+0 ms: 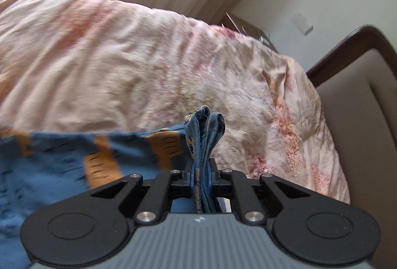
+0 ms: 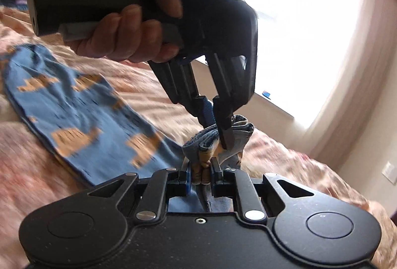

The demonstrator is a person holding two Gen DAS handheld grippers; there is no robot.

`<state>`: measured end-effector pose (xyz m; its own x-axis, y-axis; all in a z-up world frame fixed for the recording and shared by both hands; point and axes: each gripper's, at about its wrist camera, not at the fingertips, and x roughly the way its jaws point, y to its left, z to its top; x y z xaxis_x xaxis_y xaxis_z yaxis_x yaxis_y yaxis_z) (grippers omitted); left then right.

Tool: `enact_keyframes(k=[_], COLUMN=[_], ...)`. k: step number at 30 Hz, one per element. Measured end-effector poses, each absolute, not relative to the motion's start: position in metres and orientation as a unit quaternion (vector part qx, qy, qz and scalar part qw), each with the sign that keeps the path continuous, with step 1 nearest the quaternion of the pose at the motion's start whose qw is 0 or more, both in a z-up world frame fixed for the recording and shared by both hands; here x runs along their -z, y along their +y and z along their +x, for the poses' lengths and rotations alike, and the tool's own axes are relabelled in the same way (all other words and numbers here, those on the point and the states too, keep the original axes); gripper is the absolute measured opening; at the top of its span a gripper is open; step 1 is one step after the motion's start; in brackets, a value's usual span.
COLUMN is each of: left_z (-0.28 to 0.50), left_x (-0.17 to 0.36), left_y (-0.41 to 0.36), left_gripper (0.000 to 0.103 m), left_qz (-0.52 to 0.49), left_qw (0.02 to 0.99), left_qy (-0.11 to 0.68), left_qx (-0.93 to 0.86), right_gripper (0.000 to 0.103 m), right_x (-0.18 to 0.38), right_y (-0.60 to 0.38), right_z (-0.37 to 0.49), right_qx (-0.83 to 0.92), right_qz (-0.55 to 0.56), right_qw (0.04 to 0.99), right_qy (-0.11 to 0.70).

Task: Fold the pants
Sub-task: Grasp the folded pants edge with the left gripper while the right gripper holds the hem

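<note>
Blue pants with orange patches (image 1: 62,164) lie on a pink floral bedspread (image 1: 139,62). My left gripper (image 1: 202,169) is shut on a bunched edge of the pants, which sticks up between its fingers. In the right wrist view the pants (image 2: 74,117) stretch away to the left. My right gripper (image 2: 201,172) is shut on a bunched fold of the same pants. The left gripper (image 2: 215,130), held in a hand, clamps the same bunch just above and beyond the right one. Both grippers hold the cloth a little above the bed.
A brown-framed padded headboard (image 1: 359,85) stands at the right in the left wrist view. A bright window (image 2: 310,45) with curtains is behind the bed in the right wrist view. A wall switch (image 2: 390,171) is at the far right.
</note>
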<state>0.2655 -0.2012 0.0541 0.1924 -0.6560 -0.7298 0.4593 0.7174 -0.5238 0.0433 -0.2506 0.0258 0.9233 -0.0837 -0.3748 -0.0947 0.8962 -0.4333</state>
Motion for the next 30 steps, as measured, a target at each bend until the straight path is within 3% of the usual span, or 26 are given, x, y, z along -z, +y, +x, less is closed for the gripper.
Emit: enact_keyframes(k=[11,20,30], left_z=[0.272,0.268,0.266], left_x=[0.0,0.038,0.039], left_y=[-0.104,-0.087,-0.085], left_gripper=[0.01,0.013,0.015], left_qz=[-0.154,-0.176,-0.174], left_qw=[0.766,0.761,0.766], left_qy=[0.548,0.549,0.545], left_qx=[0.297,0.296,0.292], right_gripper=[0.015,0.016,0.017], right_x=[-0.004,0.028,0.035], right_y=[-0.185,-0.174,-0.176], right_z=[0.064,0.07,0.069], right_qx=[-0.105,-0.122,-0.123], right_qz=[-0.256,-0.246,-0.241], right_qw=[0.931,0.923,0.926], right_qy=[0.236,0.269,0.264])
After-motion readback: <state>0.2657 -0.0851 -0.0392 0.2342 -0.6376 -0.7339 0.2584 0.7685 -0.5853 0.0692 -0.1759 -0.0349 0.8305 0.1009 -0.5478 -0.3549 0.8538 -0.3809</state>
